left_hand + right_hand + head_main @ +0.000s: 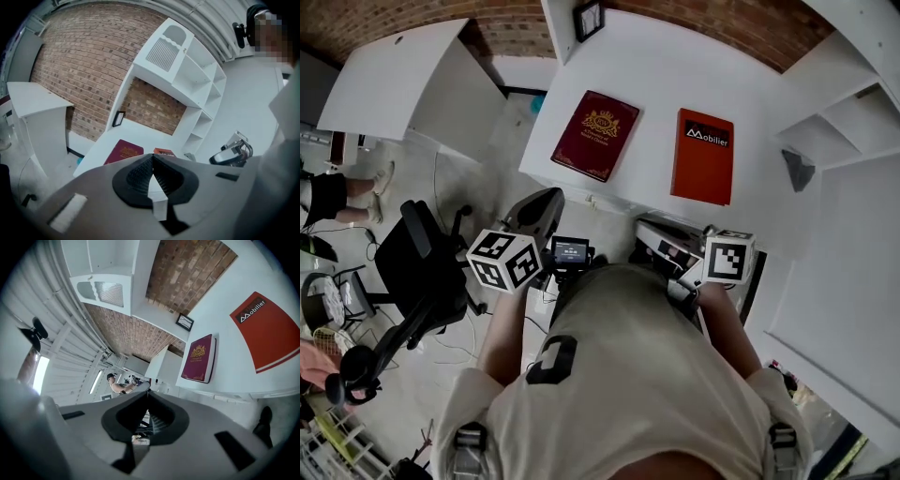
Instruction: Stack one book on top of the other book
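Note:
Two books lie side by side on the white table [647,75]: a maroon book [595,134] with a gold crest on the left and a red-orange book [703,155] on the right. Both also show in the left gripper view, maroon book [123,151] and red-orange book [163,152], and in the right gripper view, maroon book [200,358] and red-orange book [269,331]. My left gripper [553,197] [153,154] hangs off the table's front edge, short of the maroon book, shut and empty. My right gripper [652,228] [147,392] is short of the red-orange book, its jaws together with nothing between them.
A small framed picture [589,19] stands at the table's back. A white shelf unit [839,122] rises on the right, with a small grey object [797,169] near it. A black office chair [422,262] and another white desk [403,80] are on the left.

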Tool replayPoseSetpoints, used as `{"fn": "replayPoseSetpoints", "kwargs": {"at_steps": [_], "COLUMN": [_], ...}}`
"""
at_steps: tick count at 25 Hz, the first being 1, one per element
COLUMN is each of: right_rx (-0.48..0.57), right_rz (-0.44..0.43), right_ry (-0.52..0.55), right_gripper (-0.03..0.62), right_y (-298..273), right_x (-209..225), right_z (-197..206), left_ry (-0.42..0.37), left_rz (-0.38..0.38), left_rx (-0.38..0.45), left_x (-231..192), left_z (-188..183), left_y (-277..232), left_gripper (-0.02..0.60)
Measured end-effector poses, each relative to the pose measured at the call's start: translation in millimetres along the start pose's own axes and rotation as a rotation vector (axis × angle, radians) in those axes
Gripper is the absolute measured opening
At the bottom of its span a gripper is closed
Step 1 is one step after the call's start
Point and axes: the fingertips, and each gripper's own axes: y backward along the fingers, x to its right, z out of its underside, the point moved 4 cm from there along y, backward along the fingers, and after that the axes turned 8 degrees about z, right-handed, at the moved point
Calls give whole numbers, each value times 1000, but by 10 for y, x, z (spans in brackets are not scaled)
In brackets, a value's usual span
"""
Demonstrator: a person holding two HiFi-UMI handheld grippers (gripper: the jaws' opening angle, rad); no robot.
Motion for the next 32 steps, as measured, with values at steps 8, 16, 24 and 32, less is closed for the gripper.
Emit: {"fn": "replayPoseSetpoints", "kwargs": {"at_steps": [8, 16, 24, 32], "right_rx": [8, -27, -67, -85], "right_rz": [-96, -168, -168, -191], "right_ry": [-62, -69, -61, -38], "right_gripper": [6, 6, 6, 6], "right_y": [157, 337, 470, 558], "right_x": [251, 519, 851, 978], "right_z": [-474, -825, -1039, -1226], "left_ry": [-19, 23, -4, -82], "left_rz": [-117, -253, -376, -344], "left_rx": [-39, -87, -122, -347], "left_x": [12, -209, -426, -501], "left_z": [-130, -63, -44, 93], "left_y": [-392, -773, -1050, -1475], "left_gripper": [3, 3, 5, 228]}}
